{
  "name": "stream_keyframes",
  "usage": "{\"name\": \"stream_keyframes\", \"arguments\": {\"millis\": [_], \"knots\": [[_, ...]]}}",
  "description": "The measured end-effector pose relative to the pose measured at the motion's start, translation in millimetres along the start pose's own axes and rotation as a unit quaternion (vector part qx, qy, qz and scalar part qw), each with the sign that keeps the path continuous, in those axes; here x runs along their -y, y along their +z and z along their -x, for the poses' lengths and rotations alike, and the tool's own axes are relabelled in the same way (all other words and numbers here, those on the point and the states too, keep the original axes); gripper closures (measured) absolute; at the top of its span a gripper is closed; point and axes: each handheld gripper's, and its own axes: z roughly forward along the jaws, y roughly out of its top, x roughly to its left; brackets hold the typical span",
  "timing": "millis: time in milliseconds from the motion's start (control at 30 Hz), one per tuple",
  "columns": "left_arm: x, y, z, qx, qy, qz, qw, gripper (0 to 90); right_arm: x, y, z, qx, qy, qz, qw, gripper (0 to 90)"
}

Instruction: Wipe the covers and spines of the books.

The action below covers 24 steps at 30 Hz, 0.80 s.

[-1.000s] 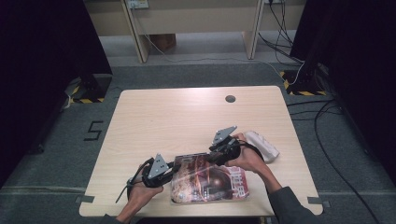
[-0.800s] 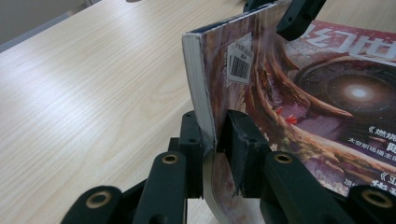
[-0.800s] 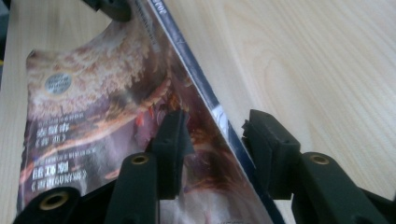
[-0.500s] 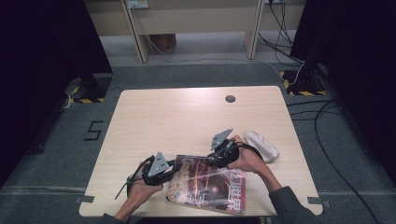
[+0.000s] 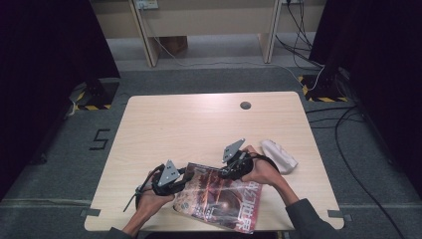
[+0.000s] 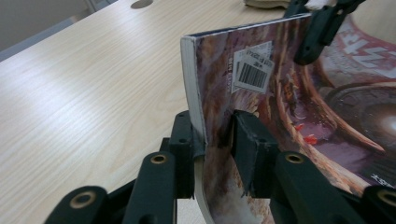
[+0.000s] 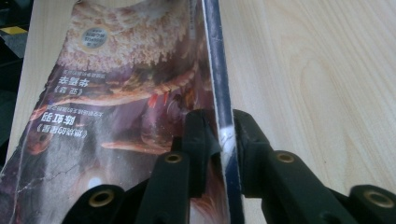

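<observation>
The magazine [image 5: 219,196] lies at the table's [image 5: 199,119] near edge, between the two hands. The right tongs [image 5: 230,171] have just been closing and now clench its spine at the far corner. The left tongs [image 5: 183,177] straddle the left edge; their jaws have just been opening, one pad standing clear of the cover. The grip handover seems half done; lifting or shifting the magazine remains. A white bundle [image 5: 279,155] lies to the right.
</observation>
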Motion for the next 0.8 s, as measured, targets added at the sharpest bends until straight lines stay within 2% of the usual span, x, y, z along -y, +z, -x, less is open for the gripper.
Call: {"name": "stream_keyframes", "arguments": {"millis": [33, 133, 200, 233, 433, 533, 567, 633, 700, 733, 767, 800], "knots": [[1.5, 0.7, -2.5, 0.006, -0.008, 0.001, 0.9999, 68.5, -1.2, -1.2, -1.0, 0.002, -0.008, 0.001, 1.0000, 79.4], [3.6, 1.6, -4.7, 0.006, -0.023, 0.003, 0.9997, 66.0, -2.9, -3.5, -3.2, 0.000, -0.009, -0.001, 1.0000, 81.7], [4.2, 1.8, -4.6, 0.002, -0.023, 0.004, 0.9997, 64.9, -3.9, -3.5, -3.9, 0.001, -0.009, -0.003, 0.9999, 82.0], [4.4, 0.0, -5.4, -0.006, -0.033, 0.016, 0.9993, 63.7, -4.8, -4.2, -4.2, -0.001, -0.013, -0.001, 0.9999, 83.4], [6.0, -9.6, -10.1, -0.014, -0.063, 0.025, 0.9976, 52.7, -5.1, -7.7, -4.1, 0.005, 0.002, -0.009, 0.9999, 83.9], [11.3, -15.7, -8.2, -0.010, -0.080, 0.005, 0.9968, 47.4, -5.9, -9.0, -3.3, 0.011, 0.007, -0.009, 0.9999, 83.9], [11.3, -15.7, -8.2, -0.010, -0.080, 0.005, 0.9968, 45.4, -6.3, -10.0, -2.8, 0.011, 0.007, -0.011, 0.9999, 83.9], [14.4, -15.9, -4.4, -0.005, -0.085, -0.010, 0.9964, 43.4, -6.8, -11.4, -2.5, 0.014, 0.008, -0.011, 0.9998, 84.0], [16.6, -15.1, -0.6, -0.011, -0.098, -0.024, 0.9948, 37.4, -9.4, -15.6, -0.3, 0.021, 0.013, -0.010, 0.9996, 84.0], [16.6, -15.1, -0.6, -0.011, -0.098, -0.024, 0.9948, 33.3, -9.4, -15.6, -0.3, 0.021, 0.013, -0.010, 0.9996, 84.0], [17.5, -15.1, 0.4, -0.019, -0.116, -0.027, 0.9927, 33.3, -10.8, -17.3, 0.4, 0.026, 0.014, -0.012, 0.9995, 84.0], [17.7, -15.3, 0.7, -0.018, -0.122, -0.027, 0.9920, 28.9, -14.0, -20.9, 2.2, 0.037, 0.013, -0.012, 0.9991, 84.1]]}}
